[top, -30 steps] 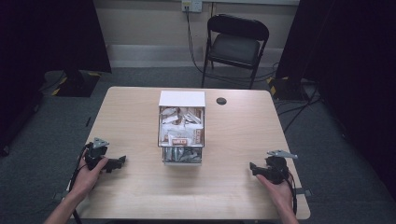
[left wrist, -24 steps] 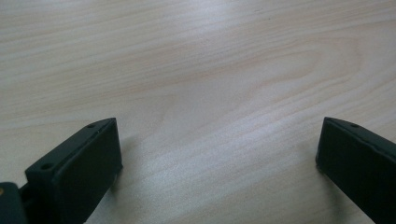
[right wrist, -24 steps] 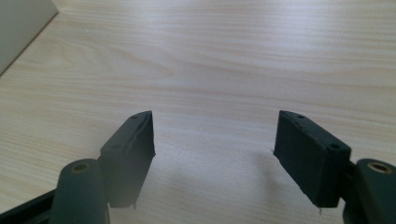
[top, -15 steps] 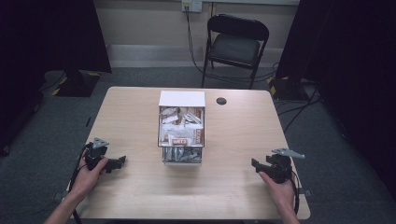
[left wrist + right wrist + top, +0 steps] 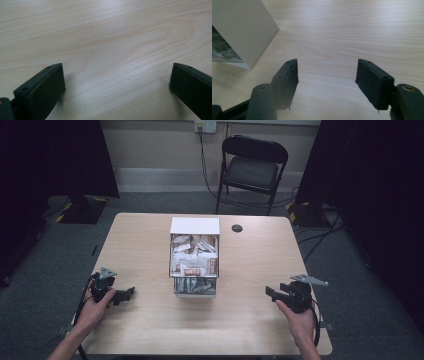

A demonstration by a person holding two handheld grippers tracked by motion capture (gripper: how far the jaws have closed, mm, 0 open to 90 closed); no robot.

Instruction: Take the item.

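A: Where was the box (image 5: pixel 194 226)?

B: Mid-table, packets inside. Left gripper (image 5: pixel 126 293) sat left of it, jaws wide, empty; right gripper (image 5: pixel 270 292) right of it, jaws apart, just narrowing on nothing.

A: Risk?

B: A careless reach could've knocked the box over, probably.

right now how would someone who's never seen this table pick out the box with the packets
Look to the middle of the light wooden table. The white box stands there between the two grippers, its open front crammed with packets. The only other thing near it is a small dark round disc.
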